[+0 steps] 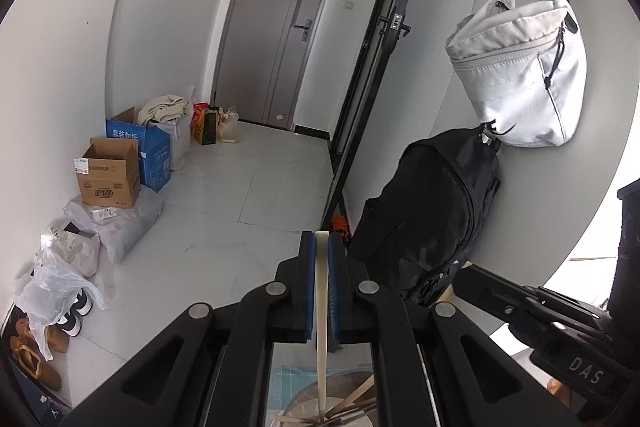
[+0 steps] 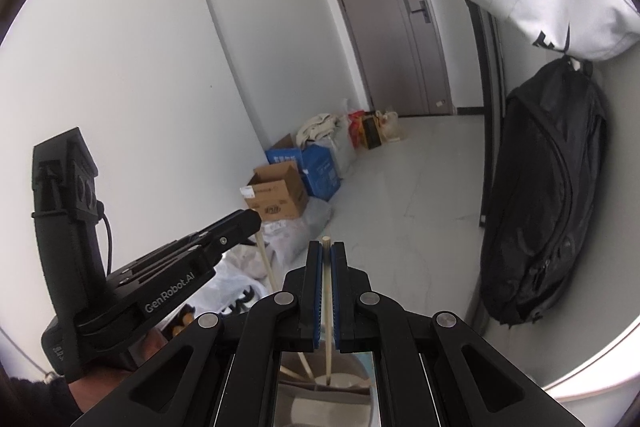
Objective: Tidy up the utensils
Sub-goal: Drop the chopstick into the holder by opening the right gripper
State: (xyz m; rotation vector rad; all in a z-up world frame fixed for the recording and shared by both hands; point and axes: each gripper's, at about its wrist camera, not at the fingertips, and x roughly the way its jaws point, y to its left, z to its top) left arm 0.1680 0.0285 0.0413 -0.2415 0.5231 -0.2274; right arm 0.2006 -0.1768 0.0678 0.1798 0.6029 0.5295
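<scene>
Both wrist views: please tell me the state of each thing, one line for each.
Left gripper: shut on a pale flat utensil handle.
Right gripper: shut on a thin pale chopstick.
Grey door: closed.
Brown cardboard box: flaps open.
White fabric bag: hanging on the wall.

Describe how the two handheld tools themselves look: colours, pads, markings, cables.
Both are matte black plastic with silver pivot rivets and blue ribbed pads. The left tool reads "GenRobot.AI", with a black cable along its handle; the right tool shows "DAS" lettering in the left wrist view.
</scene>
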